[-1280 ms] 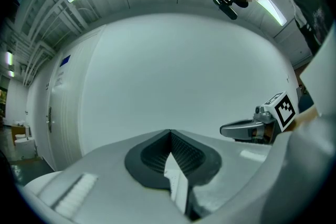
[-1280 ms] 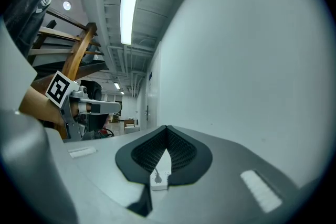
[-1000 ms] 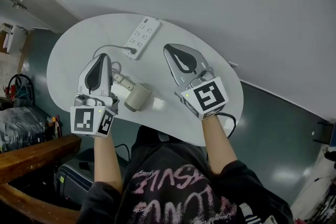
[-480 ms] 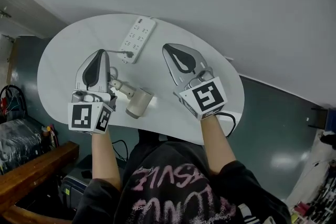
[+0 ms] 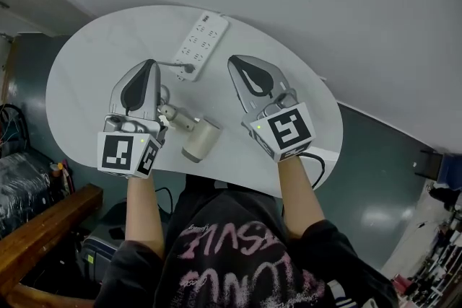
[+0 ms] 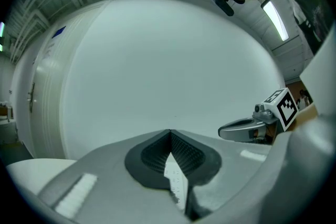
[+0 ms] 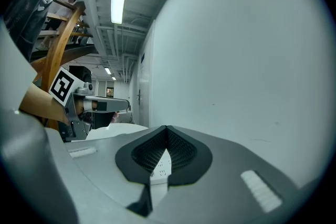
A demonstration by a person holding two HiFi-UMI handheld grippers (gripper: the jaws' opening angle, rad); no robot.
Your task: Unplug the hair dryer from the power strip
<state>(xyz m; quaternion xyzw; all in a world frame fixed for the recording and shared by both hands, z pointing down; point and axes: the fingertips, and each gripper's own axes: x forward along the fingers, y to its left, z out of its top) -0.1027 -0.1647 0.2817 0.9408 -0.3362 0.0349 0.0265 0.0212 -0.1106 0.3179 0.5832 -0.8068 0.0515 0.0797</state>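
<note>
A white power strip (image 5: 201, 43) lies at the far side of the white oval table (image 5: 94, 61). A dark plug (image 5: 189, 69) sits in its near end, and its cord runs back under my left gripper. The beige hair dryer (image 5: 200, 138) lies on the table between my two grippers, near the front edge. My left gripper (image 5: 150, 66) hovers left of the plug, jaws shut and empty. My right gripper (image 5: 235, 61) is right of the strip, also shut and empty. The strip (image 6: 176, 181) shows through the gap behind the left jaws, and the strip (image 7: 160, 168) shows likewise behind the right jaws.
A grey-white wall rises right behind the table. The floor is dark on both sides, with a wooden bench (image 5: 43, 227) and clutter at the lower left. A black cable (image 5: 317, 166) hangs off the table's near right edge.
The head view has shifted a little. Both grippers stay shut, in nearly the same places beside the dryer and the strip. The plug is still in the strip.
</note>
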